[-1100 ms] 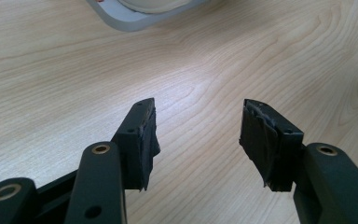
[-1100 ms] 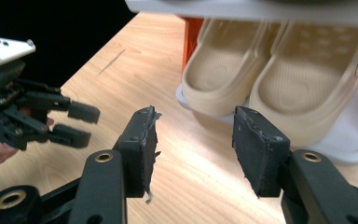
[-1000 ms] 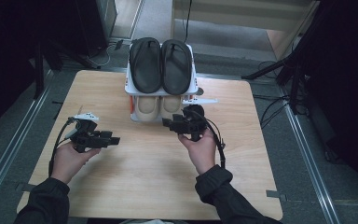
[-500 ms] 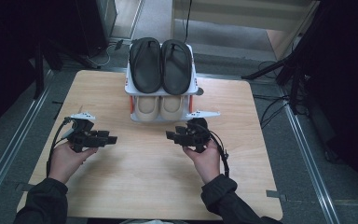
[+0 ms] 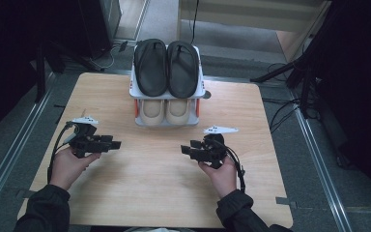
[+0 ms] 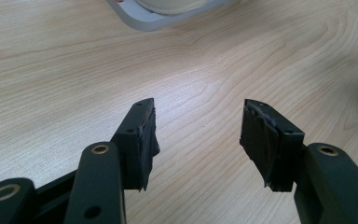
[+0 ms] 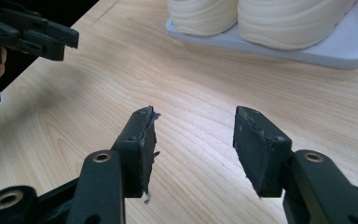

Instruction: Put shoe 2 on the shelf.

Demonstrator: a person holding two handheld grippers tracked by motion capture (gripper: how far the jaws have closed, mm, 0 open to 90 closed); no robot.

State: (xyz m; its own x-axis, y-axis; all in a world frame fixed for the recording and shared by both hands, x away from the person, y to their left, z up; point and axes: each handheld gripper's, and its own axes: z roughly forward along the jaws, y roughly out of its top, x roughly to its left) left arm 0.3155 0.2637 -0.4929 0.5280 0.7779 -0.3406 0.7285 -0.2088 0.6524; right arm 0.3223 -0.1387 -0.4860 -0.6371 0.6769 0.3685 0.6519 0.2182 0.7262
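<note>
A white two-tier shoe rack (image 5: 200,93) stands at the far middle of the wooden table (image 5: 149,193). Black sandals (image 5: 167,67) lie on its top shelf, and cream shoes (image 5: 164,111) sit on the lower one. My left gripper (image 5: 116,144) is held at the left, jaws pointing right. In the left gripper view it (image 6: 198,112) is open over bare wood. My right gripper (image 5: 184,150) is at the right, jaws pointing left. It (image 7: 193,114) is open and empty, with the cream shoes (image 7: 261,18) beyond it.
The rack's base (image 6: 144,21) shows at the top of the left gripper view. In the right gripper view the left gripper (image 7: 28,32) appears at the top left, near the table's edge. Dark stands and cables (image 5: 290,96) surround the table on the floor.
My right gripper has moved away from the rack toward the person and lower over the table. The left gripper has stayed put.
</note>
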